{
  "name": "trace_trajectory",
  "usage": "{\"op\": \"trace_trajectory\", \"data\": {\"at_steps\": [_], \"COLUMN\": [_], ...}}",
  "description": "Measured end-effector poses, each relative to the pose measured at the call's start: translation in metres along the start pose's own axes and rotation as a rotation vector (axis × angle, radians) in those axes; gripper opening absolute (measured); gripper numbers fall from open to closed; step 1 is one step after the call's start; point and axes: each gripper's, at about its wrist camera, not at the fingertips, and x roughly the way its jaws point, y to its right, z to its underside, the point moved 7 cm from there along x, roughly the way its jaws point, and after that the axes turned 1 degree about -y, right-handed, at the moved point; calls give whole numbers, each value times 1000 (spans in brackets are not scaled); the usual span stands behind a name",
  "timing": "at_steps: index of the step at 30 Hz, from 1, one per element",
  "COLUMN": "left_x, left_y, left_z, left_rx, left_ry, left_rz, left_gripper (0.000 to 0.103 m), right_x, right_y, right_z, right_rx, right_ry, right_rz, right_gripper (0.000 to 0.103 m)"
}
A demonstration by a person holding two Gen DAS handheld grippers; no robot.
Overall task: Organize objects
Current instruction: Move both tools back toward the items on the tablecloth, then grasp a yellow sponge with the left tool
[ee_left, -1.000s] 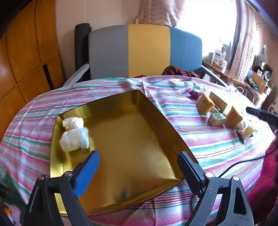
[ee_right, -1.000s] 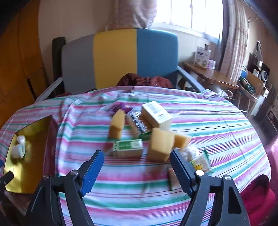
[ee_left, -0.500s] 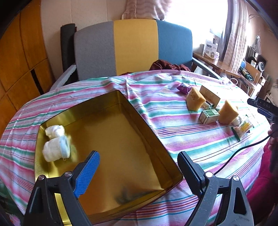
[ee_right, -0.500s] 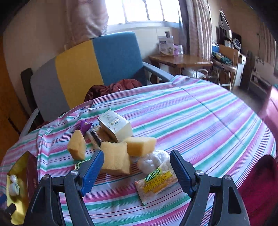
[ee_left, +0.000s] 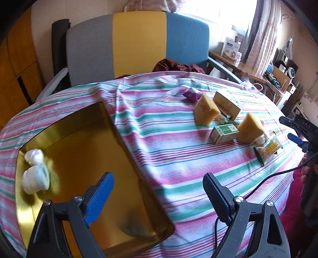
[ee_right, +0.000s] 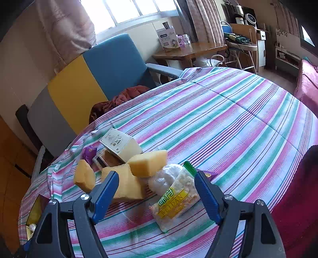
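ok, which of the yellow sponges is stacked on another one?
The wedge-shaped sponge beside the clear plastic bag: it leans on the bigger sponge. The third stands apart, left.

Daylight from blown-out bright window (ee_left: 228,12) at 1 o'clock, window panes (ee_right: 127,10) at 12 in right view. Glare on shiny gold metal tray (ee_left: 127,139). Soft shadows under yellow sponge blocks (ee_left: 205,113). Heavy fisheye bending, dark vignette corners. Mild blur throughout.

Round table draped in a striped cloth (ee_left: 169,158), gold tray (ee_left: 83,158) set at its left edge, sponges (ee_left: 205,112), boxes (ee_left: 224,133) and a snack bag (ee_right: 174,196) clustered toward its right edge
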Motion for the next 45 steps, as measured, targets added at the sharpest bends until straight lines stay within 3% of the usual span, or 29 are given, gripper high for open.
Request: {"op": "trace_trajectory", "data": {"at_steps": [16,34,36,38,39,41,45], "left_x": [47,146,159,171,174,169,148], "left_y": [60,108,109,110,111,111,101], "left_z": [-70,-125,-128,-128,-127,-127,-118], "left_rx": [24,62,71,70,62,59,50], "left_ry": [14,-81,-99,-138,-152,-129,-102], "left_rz": [59,58,46,71,108,112,129], "left_gripper": [91,86,81,49,40,34,33], "right_x": [7,12,13,13,13,14,13], "right_y": [-3,-5,-5,-5,-5,-4,-4], "right_z": [5,9,9,9,9,9,8], "right_rx": [9,16,12,10,10,12,7], "right_ry": [-46,-89,-92,-94,-94,-93,-88], "right_rz": [-56,-92,-93,-93,-91,-88,-80], "right_gripper": [80,80,80,80,80,80,80]}}
